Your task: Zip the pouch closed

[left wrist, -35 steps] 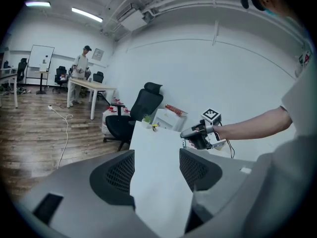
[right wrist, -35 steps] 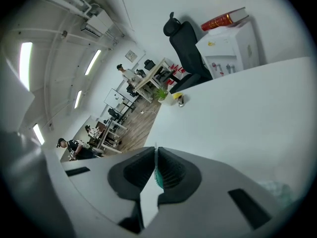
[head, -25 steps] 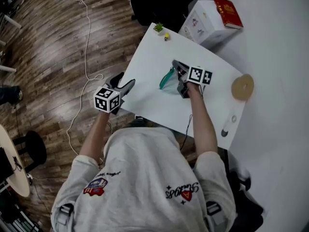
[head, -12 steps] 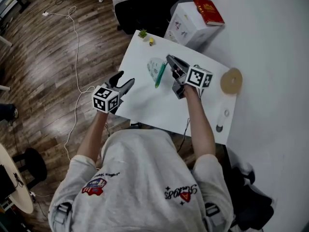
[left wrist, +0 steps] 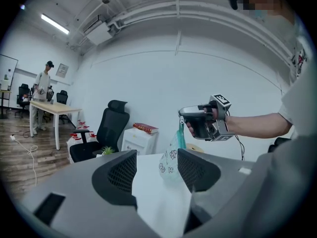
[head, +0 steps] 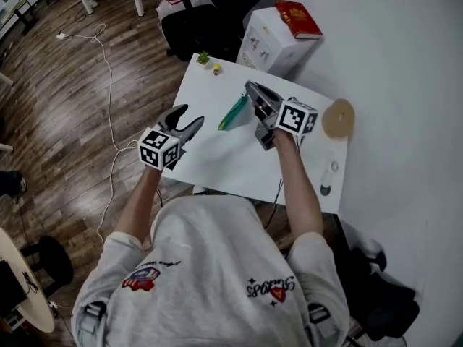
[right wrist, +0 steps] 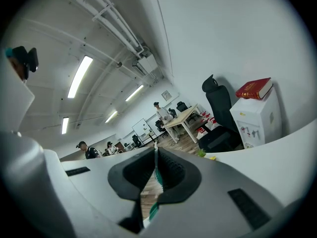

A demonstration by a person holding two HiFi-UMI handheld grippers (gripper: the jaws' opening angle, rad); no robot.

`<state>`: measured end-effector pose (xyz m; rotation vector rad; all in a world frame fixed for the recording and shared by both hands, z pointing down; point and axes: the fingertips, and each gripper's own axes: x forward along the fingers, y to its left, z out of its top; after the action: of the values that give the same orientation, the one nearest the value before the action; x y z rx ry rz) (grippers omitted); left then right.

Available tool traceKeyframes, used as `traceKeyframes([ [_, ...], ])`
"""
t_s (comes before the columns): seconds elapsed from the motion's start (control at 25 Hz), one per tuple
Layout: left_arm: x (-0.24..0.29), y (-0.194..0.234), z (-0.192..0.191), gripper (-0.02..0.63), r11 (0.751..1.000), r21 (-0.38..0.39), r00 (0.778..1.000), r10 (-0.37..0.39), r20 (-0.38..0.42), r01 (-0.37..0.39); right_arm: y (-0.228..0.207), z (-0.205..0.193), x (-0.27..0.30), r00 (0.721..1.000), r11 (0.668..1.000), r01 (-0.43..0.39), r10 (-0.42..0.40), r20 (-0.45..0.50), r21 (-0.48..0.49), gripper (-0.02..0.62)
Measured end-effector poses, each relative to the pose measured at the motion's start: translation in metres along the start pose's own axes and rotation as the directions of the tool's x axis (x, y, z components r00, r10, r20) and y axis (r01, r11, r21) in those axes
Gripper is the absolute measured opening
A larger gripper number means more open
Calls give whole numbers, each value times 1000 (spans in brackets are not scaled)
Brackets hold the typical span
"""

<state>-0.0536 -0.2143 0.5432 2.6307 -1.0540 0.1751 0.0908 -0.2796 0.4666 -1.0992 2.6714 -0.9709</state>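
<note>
Right gripper (head: 249, 88) clamped on green-zippered pouch (head: 233, 114) hanging over table (head: 217, 161), left gripper (head: 189, 117) spread wide, empty, shirt print (head: 271, 288) seemingly "SPORTS"

Head cam sits up top, staring steeply down over the person's shoulders at the whole table (head: 217, 157), left claw (head: 189, 118) and right claw (head: 252, 89). Left claw cam rides low and level, facing across the table at the right claw. Right claw cam peers past its own jaws, pouch (right wrist: 157, 176) edge right up close, into the office. All three catch the chair (right wrist: 218, 108) and book (right wrist: 254, 89).
</note>
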Motion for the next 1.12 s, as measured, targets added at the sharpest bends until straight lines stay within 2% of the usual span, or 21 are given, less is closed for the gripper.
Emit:
traceKeyframes([
  [0.24, 3, -17, 33, 216, 999, 41, 996, -22, 84, 19, -8, -8, -11, 1000, 1000, 12, -11, -2, 24, 21],
  [0.88, 53, -70, 66, 212, 982, 145, 987, -133, 85, 120, 15, -1, -9, 999, 998, -25, 24, 23, 65, 21],
  [1.12, 63, -83, 67, 172, 979, 160, 987, -142, 73, 129, 22, -4, -10, 999, 997, -27, 25, 23, 78, 21],
])
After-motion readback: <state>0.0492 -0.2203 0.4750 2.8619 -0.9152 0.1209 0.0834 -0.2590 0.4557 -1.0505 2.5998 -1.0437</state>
